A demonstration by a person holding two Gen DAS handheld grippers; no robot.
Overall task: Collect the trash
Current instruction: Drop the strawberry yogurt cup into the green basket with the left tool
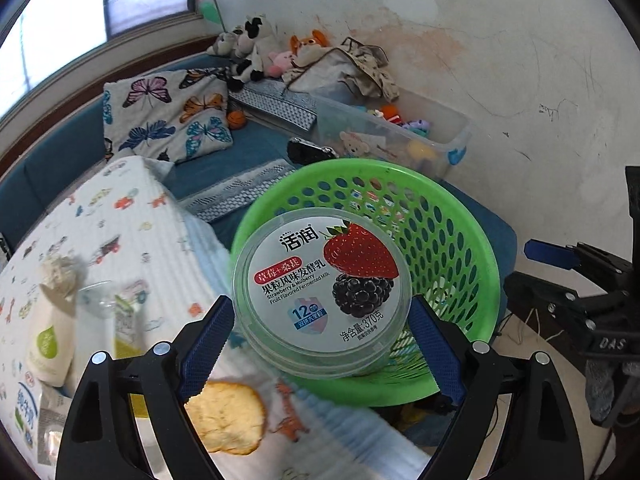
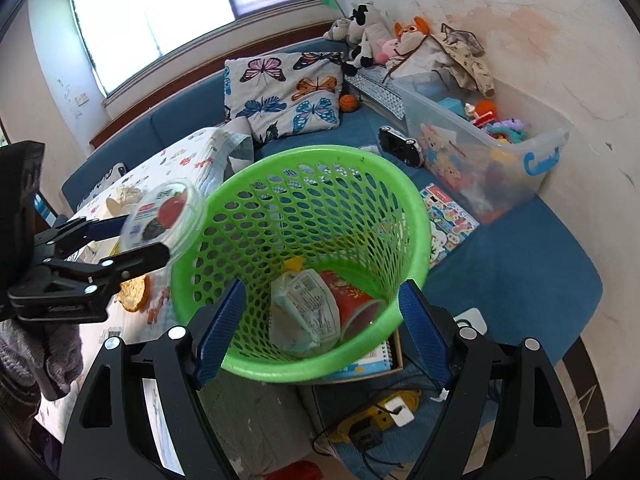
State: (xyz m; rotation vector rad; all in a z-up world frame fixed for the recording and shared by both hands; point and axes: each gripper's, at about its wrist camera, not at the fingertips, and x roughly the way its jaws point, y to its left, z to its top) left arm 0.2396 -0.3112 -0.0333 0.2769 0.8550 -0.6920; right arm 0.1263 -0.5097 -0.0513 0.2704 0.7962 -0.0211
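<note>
Blue pads of my left gripper [image 1: 320,336] clamp the yogurt tub [image 1: 322,292] by its round sides, holding it over the near rim of the green basket [image 1: 472,240]. It looks light, stiff and slick, so gripping across the widest part suits it. My right gripper [image 2: 320,332] stands apart, empty, astride the basket's near rim.
</note>
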